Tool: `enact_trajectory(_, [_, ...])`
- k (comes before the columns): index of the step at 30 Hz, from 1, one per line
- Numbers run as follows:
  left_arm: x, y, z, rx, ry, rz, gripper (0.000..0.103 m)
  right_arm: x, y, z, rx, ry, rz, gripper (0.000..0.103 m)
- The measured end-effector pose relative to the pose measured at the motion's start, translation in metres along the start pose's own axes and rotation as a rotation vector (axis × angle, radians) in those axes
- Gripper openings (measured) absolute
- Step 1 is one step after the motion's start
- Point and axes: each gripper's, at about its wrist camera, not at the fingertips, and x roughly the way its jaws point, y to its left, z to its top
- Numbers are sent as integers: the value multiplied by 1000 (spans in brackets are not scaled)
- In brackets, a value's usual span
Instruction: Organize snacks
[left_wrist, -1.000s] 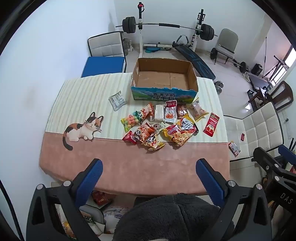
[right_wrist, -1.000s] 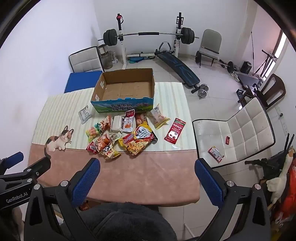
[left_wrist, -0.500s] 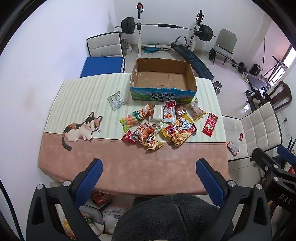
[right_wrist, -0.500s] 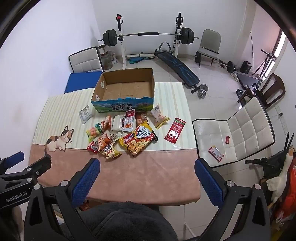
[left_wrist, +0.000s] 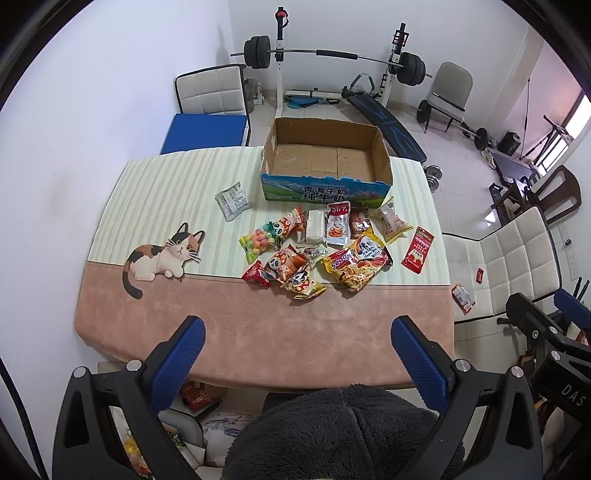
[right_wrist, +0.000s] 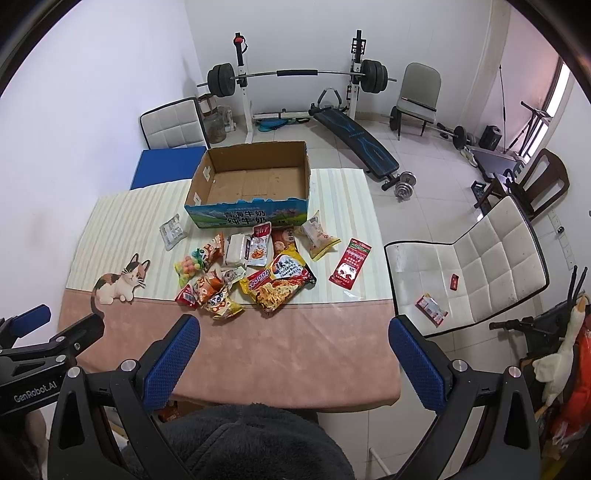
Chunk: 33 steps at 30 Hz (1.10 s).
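Left claw (left_wrist: 297, 343) spread wide, gripping nothing, held high above the near edge of the desk (left_wrist: 266, 332). Right claw (right_wrist: 293, 341) likewise spread and holding nothing, above the same pink edge. Fuzzy dark hat (left_wrist: 343, 435) low in both views, between the blue fingers (left_wrist: 177, 362).

On the desk, a cloth with pale stripes at the far part, pink at the near part, and a printed cat (left_wrist: 162, 254) to the left. Open cardboard box (left_wrist: 325, 162) at the far side, nothing inside. Heap of snacks (left_wrist: 314, 247) just in front of the box, near the middle of the desk: a big noodle packet (left_wrist: 356, 264) at the near right of the heap, panda packets (left_wrist: 291, 266) at the near left, a bag of coloured balls (left_wrist: 258, 242) left of those. Grey packet (left_wrist: 232, 199) apart to the left, near the box corner. Red sachet (left_wrist: 417, 249) apart to the right, close to the desk's right edge. White chair (right_wrist: 472, 258) beside the desk on the right, with two small packets (right_wrist: 430, 308) on its seat. Weight bench and barbell (right_wrist: 295, 75) by the back wall.
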Motion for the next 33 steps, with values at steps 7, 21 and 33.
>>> enact_trajectory(7, [-2, -5, 3, -2, -6, -2, 103, -2, 2, 2, -1, -7, -2, 103])
enact_trajectory(21, [-9, -3, 4, -6, -13, -9, 103, -3, 2, 2, 0, -12, -1, 103])
enact_trajectory(33, [-12, -4, 6, -9, -18, -7, 103, -5, 3, 3, 0, -12, 3, 103])
